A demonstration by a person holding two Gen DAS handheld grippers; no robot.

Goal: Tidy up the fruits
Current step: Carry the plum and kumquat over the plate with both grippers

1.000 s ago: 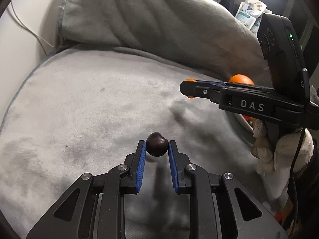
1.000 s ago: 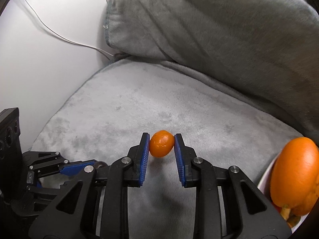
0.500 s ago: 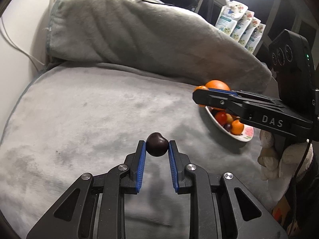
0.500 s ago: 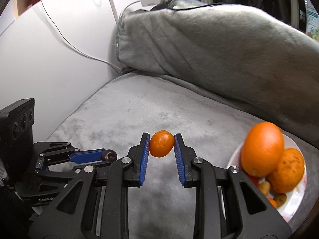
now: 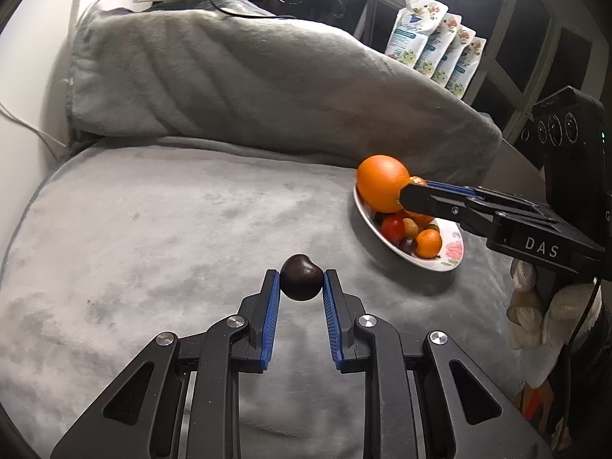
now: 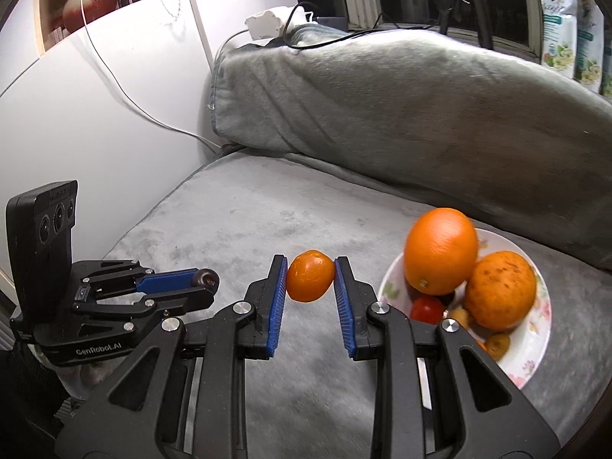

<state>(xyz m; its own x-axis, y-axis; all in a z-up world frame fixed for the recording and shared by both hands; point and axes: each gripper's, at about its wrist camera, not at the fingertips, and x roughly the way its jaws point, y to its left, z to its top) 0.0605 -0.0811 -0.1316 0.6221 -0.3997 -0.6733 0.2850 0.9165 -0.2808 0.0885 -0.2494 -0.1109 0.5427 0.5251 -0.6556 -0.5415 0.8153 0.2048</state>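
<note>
Both grippers carry fruit above the grey blanket [image 5: 160,229], and the step in hand looks like delivery to the flowered plate [image 6: 535,348] at the right. The left gripper [image 5: 300,283] has its blue pads pinching a dark round fruit [image 5: 301,277] at the very tips; the right gripper [image 6: 310,277] pinches a small orange fruit [image 6: 310,275] the same way. The plate is already crowded: a large orange [image 6: 440,249] sits on top, a speckled orange [image 6: 500,290] beside it, and a red tomato [image 6: 426,309] and smaller pieces sit lower down. To do this well, bring each fruit low over a free gap near the plate's near rim, not onto the pile, and spread the jaws only once it is nearly resting, since round fruit released from height would probably roll off onto the soft blanket. Deliver one at a time so the grippers do not crowd each other.
</note>
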